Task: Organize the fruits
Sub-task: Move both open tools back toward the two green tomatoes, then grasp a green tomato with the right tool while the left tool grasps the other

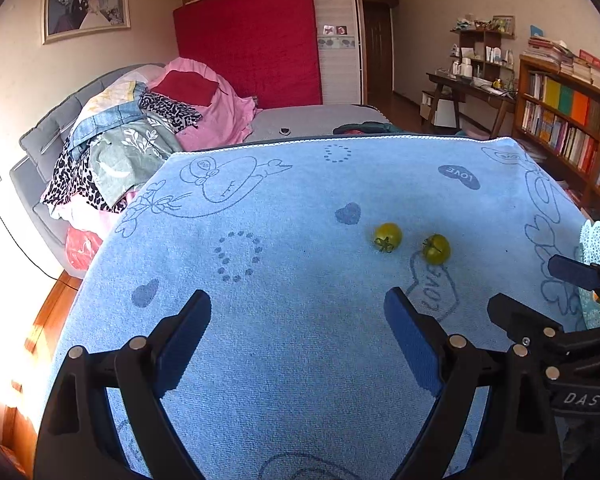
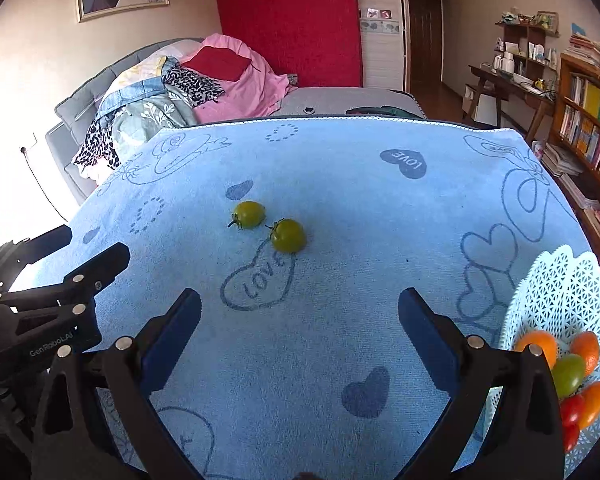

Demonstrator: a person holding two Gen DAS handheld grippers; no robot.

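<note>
Over the near edge of the blue towel (image 1: 300, 340) both grippers hover with jaws spread wide and nothing between them. From its own camera the left gripper (image 1: 298, 312) points toward the towel's middle, and the right gripper (image 2: 300, 308) shows the same wide gap, over a printed "LOVE" heart (image 2: 260, 284). Each tool shows in the other's view, the two side by side and apart. Beyond the fingers, near the towel's centre, lie two green tomatoes: one (image 2: 249, 214) farther back and to the left, the other (image 2: 288, 235) just beside it, at the heart's far edge; whether they touch is unclear. At the towel's right edge stands a white lattice basket (image 2: 556, 280) holding orange, green and red fruits (image 2: 568, 374). Behind the towel's far edge is a bed (image 1: 324, 122) piled with clothes.
</note>
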